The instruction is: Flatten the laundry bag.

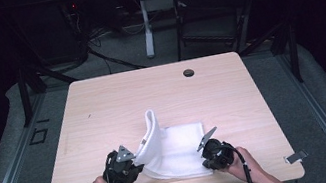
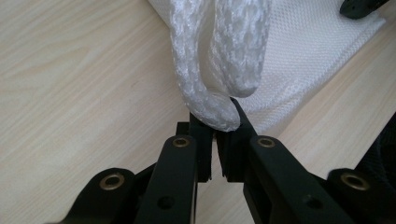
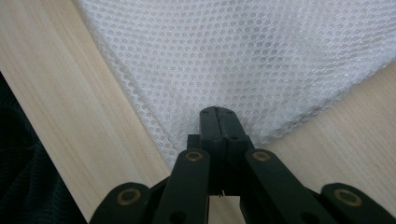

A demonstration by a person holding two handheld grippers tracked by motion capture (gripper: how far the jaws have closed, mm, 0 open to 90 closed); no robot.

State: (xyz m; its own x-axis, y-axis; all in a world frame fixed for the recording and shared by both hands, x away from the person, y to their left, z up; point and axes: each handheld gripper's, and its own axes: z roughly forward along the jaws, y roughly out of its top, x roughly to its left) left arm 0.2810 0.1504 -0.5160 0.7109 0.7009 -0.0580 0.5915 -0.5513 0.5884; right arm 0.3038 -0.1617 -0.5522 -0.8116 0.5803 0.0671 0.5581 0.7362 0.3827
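Both jaws were closed on the cloth. At the near table edge, the left gripper pinched a rolled fold of white mesh between its pads and held that corner lifted, so a strip of cloth stood up and curled over toward the far side. The right gripper was clamped flat on the near right corner, which lay pressed against the wood. Between them the cloth lay spread in a rough rectangle, long axis running left to right, reaching away from both jaws toward the table's middle. The raised flap sat on the left hand's side, so I judged the coming fold would turn on the left gripper carrying it across toward the right, with the right one acting as anchor. Beyond the table stood a chair.
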